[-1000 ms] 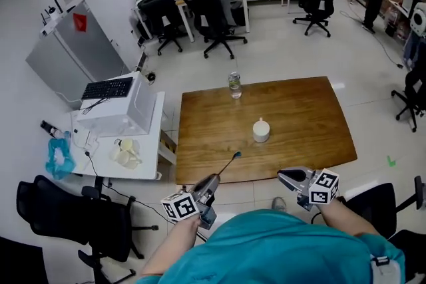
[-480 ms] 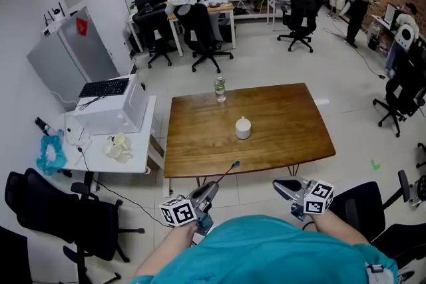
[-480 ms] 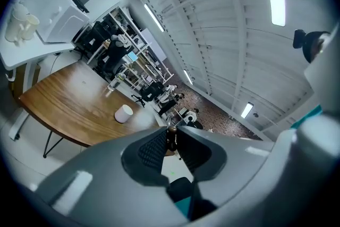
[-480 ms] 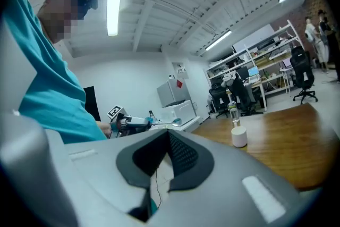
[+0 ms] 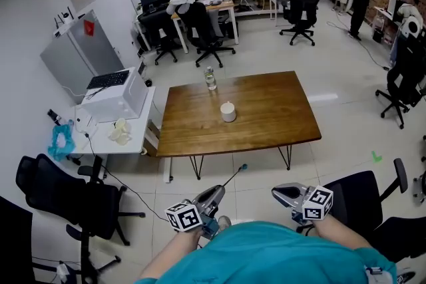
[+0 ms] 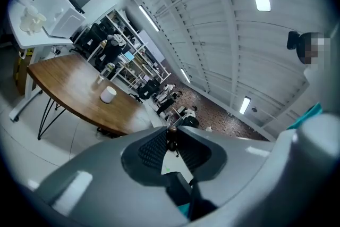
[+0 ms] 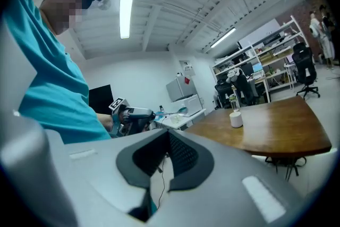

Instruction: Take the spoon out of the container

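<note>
My left gripper (image 5: pixel 217 191) is shut on the thin dark handle of the spoon (image 5: pixel 233 175). The spoon's teal bowl points up and forward toward the table. In the left gripper view the spoon handle (image 6: pixel 171 140) sits pinched between the ribbed pads at the left gripper (image 6: pixel 171 133). The white container (image 5: pixel 228 112) stands on the wooden table (image 5: pixel 273 126), well ahead of both grippers. My right gripper (image 5: pixel 277 193) hovers beside the left one, jaws together with nothing in them. The right gripper view shows the left gripper (image 7: pixel 134 114) holding the spoon (image 7: pixel 171 111), with the container (image 7: pixel 236 119) beyond.
A clear bottle (image 5: pixel 210 78) stands near the table's far edge. A white side table (image 5: pixel 126 136) with a printer is at the left, black chairs (image 5: pixel 80 199) at the left and right (image 5: pixel 369 196). Tiled floor lies between me and the table.
The whole view has drawn back: the table and container now sit farther from both grippers. The left gripper still holds the spoon; the right stays beside it.
</note>
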Demonstrator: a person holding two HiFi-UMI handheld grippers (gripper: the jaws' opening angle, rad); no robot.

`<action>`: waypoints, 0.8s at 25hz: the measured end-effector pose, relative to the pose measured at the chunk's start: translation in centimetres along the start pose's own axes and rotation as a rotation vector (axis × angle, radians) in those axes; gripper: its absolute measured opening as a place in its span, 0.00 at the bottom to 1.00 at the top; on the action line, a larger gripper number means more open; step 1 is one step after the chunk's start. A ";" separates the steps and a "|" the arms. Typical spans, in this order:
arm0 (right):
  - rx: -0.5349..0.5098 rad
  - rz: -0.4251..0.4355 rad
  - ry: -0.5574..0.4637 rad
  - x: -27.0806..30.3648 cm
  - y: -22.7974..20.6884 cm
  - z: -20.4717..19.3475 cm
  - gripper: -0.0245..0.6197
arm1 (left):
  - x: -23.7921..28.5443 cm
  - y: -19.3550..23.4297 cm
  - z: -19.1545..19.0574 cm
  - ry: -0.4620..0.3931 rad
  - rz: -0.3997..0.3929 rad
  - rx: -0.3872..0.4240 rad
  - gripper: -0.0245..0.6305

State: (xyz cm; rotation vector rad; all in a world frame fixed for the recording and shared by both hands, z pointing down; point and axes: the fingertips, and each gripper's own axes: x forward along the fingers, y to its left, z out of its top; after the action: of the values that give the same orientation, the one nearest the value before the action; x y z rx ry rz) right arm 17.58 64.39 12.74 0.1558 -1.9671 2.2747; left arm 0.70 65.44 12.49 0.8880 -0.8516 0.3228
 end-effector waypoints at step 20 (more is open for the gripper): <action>-0.019 -0.052 -0.061 10.3 13.6 -1.2 0.04 | -20.5 -0.6 3.1 -0.067 -0.016 0.256 0.12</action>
State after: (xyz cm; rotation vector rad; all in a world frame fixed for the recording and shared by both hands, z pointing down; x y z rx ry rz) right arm 5.16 63.96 0.96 0.2751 -1.9883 2.2446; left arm -13.65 64.43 -2.50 1.1480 -0.8763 0.3953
